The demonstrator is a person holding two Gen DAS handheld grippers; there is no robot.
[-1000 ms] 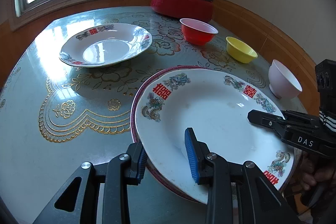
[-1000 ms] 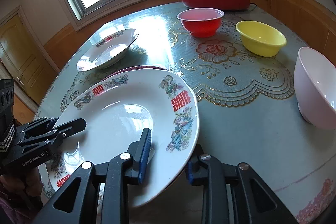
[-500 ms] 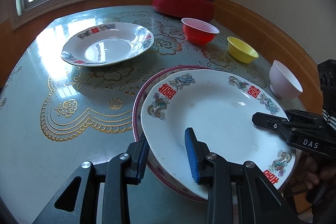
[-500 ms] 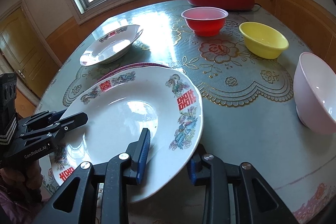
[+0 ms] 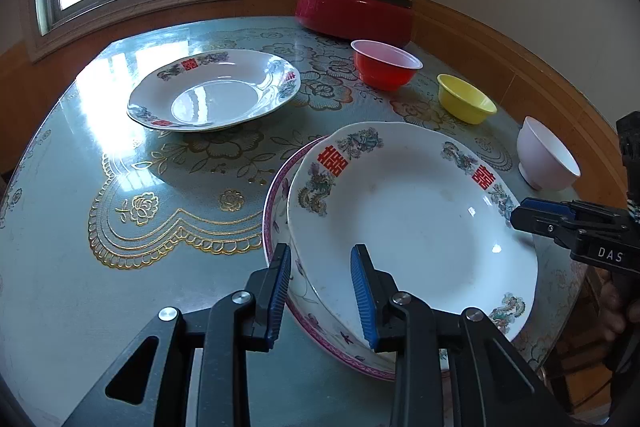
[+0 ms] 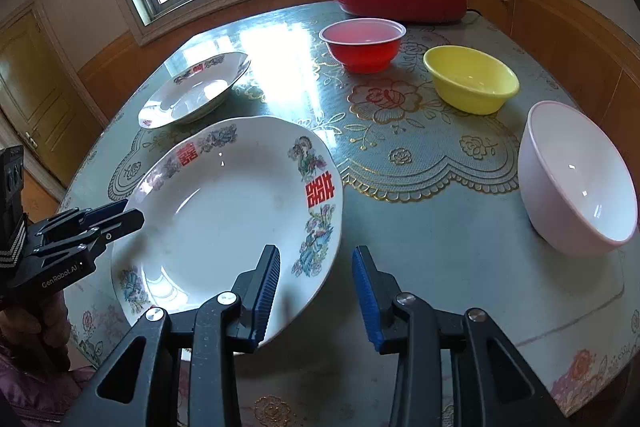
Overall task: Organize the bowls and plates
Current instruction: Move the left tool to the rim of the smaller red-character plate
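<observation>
Plate stack partly built: white dragon-pattern plate [image 5: 416,223] sits nested on the pink-rimmed plate [image 5: 276,223] at near edge of table [image 5: 60,267]

Left gripper [image 5: 320,291] with fingers parted wide, straddling the near rim of both plates; pads look clear of the rim, no clamping visible. Right gripper [image 6: 316,291] likewise spread wide, one finger over the plate's rim area, other out over the tablecloth, gripping nothing. Reads as release just after seating, though contact under the pads hard to confirm

Top plate looks slightly off-centre on the lower one, pink rim showing only on the window side in left wrist view; fully hidden in right wrist view

Left to do, judging by layout:
- second white plate [image 5: 214,91] alone toward the window, well apart from the stack, probably goes on top next
- red bowl [image 5: 386,69], yellow bowl [image 5: 464,99], pink bowl [image 5: 546,161] separate in a row along the wall side, none nested

Red lidded pot [image 5: 356,9] at far edge, not part of the job

Roughly one stacking step of four done; bowls untouched. Sizes differ, so nesting order matters: pink looks deepest, yellow smallest
</observation>
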